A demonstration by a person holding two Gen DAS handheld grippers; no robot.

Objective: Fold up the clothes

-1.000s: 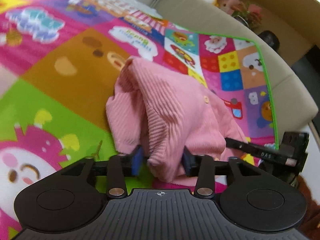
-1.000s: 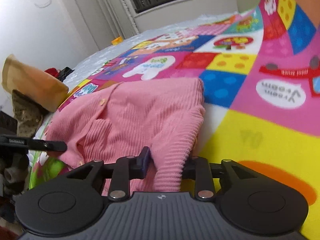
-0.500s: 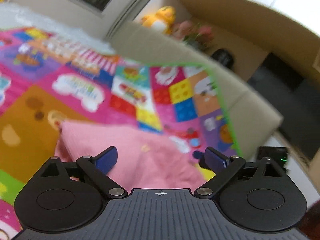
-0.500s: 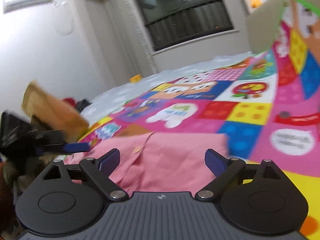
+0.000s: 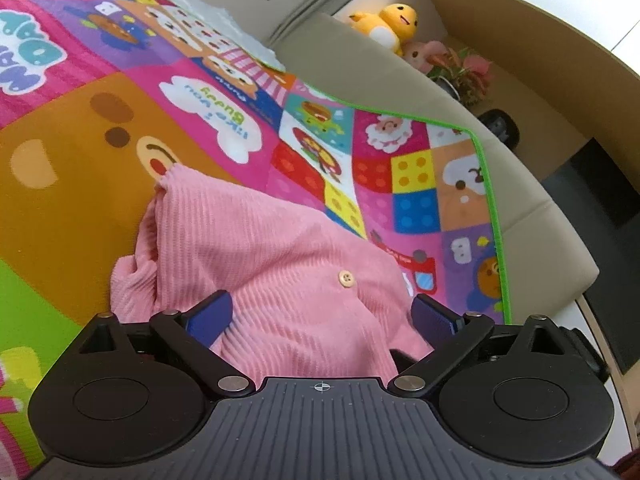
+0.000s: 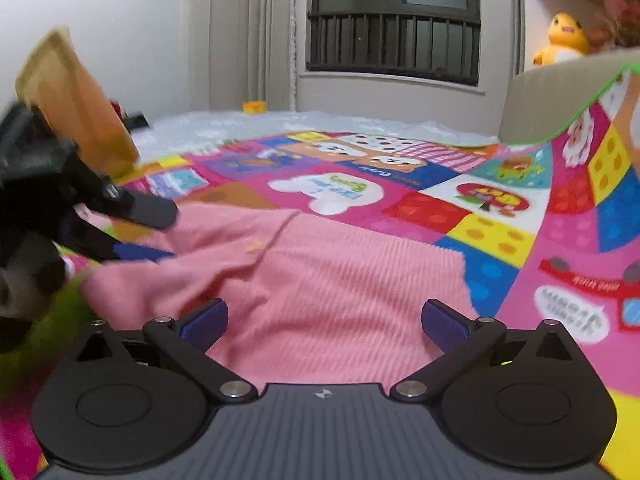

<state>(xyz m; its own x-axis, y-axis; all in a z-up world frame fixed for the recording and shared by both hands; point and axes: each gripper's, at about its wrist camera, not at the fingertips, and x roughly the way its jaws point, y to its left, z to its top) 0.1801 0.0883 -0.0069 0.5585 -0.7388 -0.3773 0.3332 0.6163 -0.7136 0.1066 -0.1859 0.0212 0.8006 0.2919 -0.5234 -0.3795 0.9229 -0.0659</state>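
- Bright patchwork play mat, smooth and green-edged, covers the floor below a barred window.
- Left hand-held gripper has its blue-padded fingers spread wide, gripping nothing.
- Right hand-held gripper is spread equally wide and empty.
- Pink ribbed knit cardigan, with a pale round button, lies rumpled on the mat under both.
- Yellow plush toy sits on a shelf.

Left tool and right tool both hang with fingers spread wide, gripping nothing.
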